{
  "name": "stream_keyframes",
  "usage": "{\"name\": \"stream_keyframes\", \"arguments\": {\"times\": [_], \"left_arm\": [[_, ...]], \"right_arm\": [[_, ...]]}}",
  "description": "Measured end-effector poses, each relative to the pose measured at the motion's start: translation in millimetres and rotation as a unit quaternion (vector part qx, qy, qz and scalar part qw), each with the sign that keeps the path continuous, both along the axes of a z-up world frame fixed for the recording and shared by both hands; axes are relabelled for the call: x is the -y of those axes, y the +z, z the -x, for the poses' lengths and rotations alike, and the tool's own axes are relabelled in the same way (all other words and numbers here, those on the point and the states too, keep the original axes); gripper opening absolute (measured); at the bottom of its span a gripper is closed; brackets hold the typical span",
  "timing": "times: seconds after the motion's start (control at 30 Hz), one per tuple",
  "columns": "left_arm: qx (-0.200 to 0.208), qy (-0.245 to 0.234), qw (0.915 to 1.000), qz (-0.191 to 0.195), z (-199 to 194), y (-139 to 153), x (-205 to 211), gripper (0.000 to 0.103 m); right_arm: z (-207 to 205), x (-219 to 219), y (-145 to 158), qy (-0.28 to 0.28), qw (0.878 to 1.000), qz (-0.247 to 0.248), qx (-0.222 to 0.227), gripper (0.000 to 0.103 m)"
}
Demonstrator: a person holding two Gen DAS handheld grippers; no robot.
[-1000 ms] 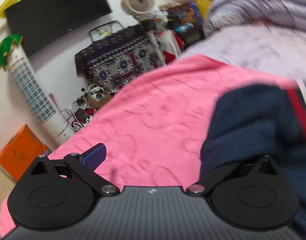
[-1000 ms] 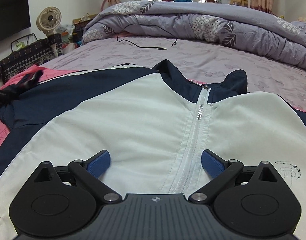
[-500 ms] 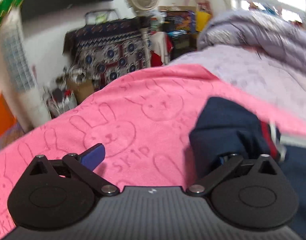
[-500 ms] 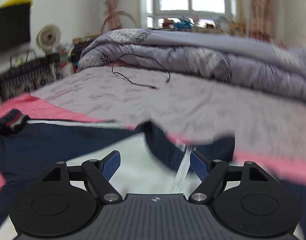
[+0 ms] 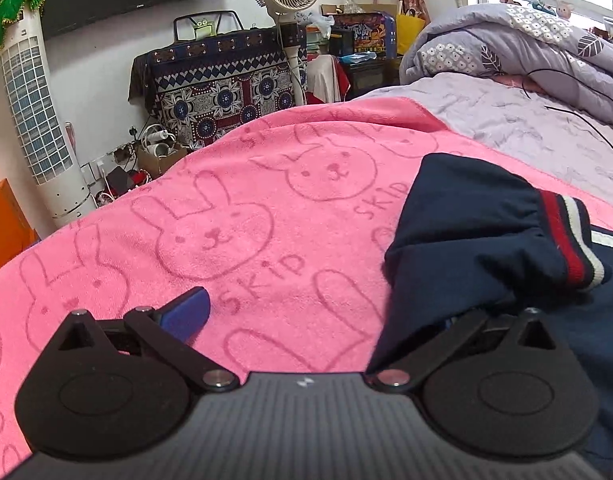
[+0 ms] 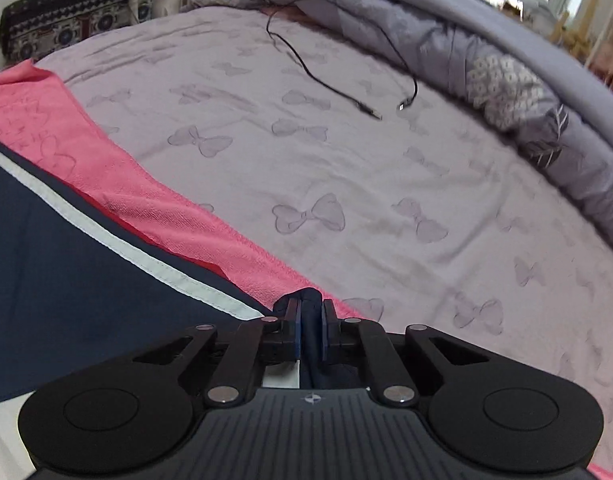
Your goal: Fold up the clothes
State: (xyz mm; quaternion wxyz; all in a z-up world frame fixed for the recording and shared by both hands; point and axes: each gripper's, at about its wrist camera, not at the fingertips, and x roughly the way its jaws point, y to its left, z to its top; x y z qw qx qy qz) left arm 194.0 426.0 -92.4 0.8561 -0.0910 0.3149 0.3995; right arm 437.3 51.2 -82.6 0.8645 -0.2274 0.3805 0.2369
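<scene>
Right gripper [image 6: 310, 330] fingers pinched on navy jacket [image 6: 66, 272] collar; left gripper [image 5: 306, 316] fingers spread, one under sleeve [image 5: 478, 232]. Jacket flat on pink towel [image 5: 246, 216]. Step judged: securing grips. Next: left closes, fold sleeve inward.

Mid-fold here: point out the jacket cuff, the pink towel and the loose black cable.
jacket cuff [image 5: 574, 240], left wrist view, on its red stripe.
pink towel [image 5: 226, 232], left wrist view, on a rabbit print.
black cable [image 6: 326, 84], right wrist view, on its middle run over the sheet.
</scene>
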Motion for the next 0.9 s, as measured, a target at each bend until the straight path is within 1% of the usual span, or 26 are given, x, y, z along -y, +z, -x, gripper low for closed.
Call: {"name": "stream_keyframes", "arguments": {"times": [0.03, 0.1, 0.17, 0.2, 0.23, 0.27, 0.3, 0.33, 0.4, 0.43, 0.5, 0.53, 0.6, 0.63, 0.67, 0.7, 0.77, 0.8, 0.87, 0.9], "left_arm": [[0.001, 0.000, 1.0000, 0.000, 0.6, 0.6, 0.5, 0.103], [0.001, 0.000, 1.0000, 0.000, 0.6, 0.9, 1.0, 0.103], [0.001, -0.001, 1.0000, 0.000, 0.5, 1.0, 1.0, 0.103], [0.001, -0.002, 1.0000, 0.000, 0.7, 0.8, 1.2, 0.103], [0.001, -0.002, 1.0000, 0.000, 0.5, 0.7, 1.3, 0.103], [0.000, -0.002, 1.0000, -0.001, 0.3, 0.6, 1.3, 0.103], [0.000, -0.001, 1.0000, -0.001, 0.2, 0.6, 1.1, 0.103], [0.001, -0.001, 1.0000, -0.001, 0.3, 0.5, 1.0, 0.103], [0.002, 0.000, 1.0000, -0.001, 0.3, 0.3, 0.8, 0.103], [0.002, 0.001, 1.0000, -0.001, 0.4, 0.4, 0.7, 0.103], [0.003, 0.004, 1.0000, -0.002, 0.6, 0.6, 0.6, 0.103], [0.004, 0.006, 1.0000, -0.002, 0.9, 0.8, 0.3, 0.103], [0.006, 0.010, 0.9999, -0.001, 1.2, 1.0, -0.5, 0.103], [0.005, 0.012, 0.9999, -0.002, 1.2, 1.1, -0.5, 0.103], [0.005, 0.013, 0.9999, -0.003, 1.2, 1.1, -0.5, 0.103], [0.004, 0.014, 0.9999, -0.003, 1.1, 1.1, -0.4, 0.103], [0.004, 0.016, 0.9999, -0.004, 1.2, 1.1, -0.5, 0.103], [0.004, 0.017, 0.9998, -0.004, 1.2, 1.1, -0.6, 0.103], [0.004, 0.018, 0.9998, -0.004, 1.3, 1.2, -0.9, 0.103], [0.005, 0.018, 0.9998, -0.004, 1.5, 1.3, -1.1, 0.103]], "right_arm": [[-0.5, 4.4, 6.0, -0.018, 1.000, -0.010, 0.013, 0.008], [-10.5, 23.5, 20.2, -0.083, 0.995, -0.046, 0.037, 0.008], [-26.0, 48.6, 36.5, -0.154, 0.983, -0.091, 0.053, 0.008], [-35.7, 60.8, 41.1, -0.179, 0.975, -0.124, 0.042, 0.008], [-42.6, 68.4, 41.8, -0.199, 0.969, -0.143, 0.031, 0.008], [-49.1, 75.6, 42.2, -0.218, 0.963, -0.159, 0.023, 0.006], [-51.6, 78.2, 40.7, -0.236, 0.960, -0.147, 0.042, 0.006], [-55.4, 81.8, 37.0, -0.243, 0.958, -0.146, 0.045, 0.006], [-56.9, 96.2, 27.2, -0.258, 0.945, -0.201, 0.010, 0.008], [-57.0, 103.1, 22.8, -0.264, 0.938, -0.227, -0.005, 0.012], [-43.0, 111.6, 24.8, -0.247, 0.935, -0.255, -0.004, 0.017], [-27.3, 113.8, 30.3, -0.225, 0.942, -0.250, 0.011, 0.021], [4.1, 118.1, 41.0, -0.178, 0.953, -0.241, 0.040, 0.022], [20.1, 120.4, 41.4, -0.152, 0.960, -0.233, 0.038, 0.022], [34.5, 121.3, 37.3, -0.128, 0.967, -0.219, 0.026, 0.022], [46.4, 121.3, 30.1, -0.118, 0.974, -0.195, 0.013, 0.022], [63.9, 126.5, 9.7, -0.138, 0.980, -0.144, 0.012, 0.021], [61.8, 132.8, -1.0, -0.159, 0.980, -0.120, 0.026, 0.021], [56.8, 145.5, -22.0, -0.199, 0.976, -0.074, 0.055, 0.019], [46.2, 151.9, -28.8, -0.219, 0.971, -0.062, 0.078, 0.019]]}}
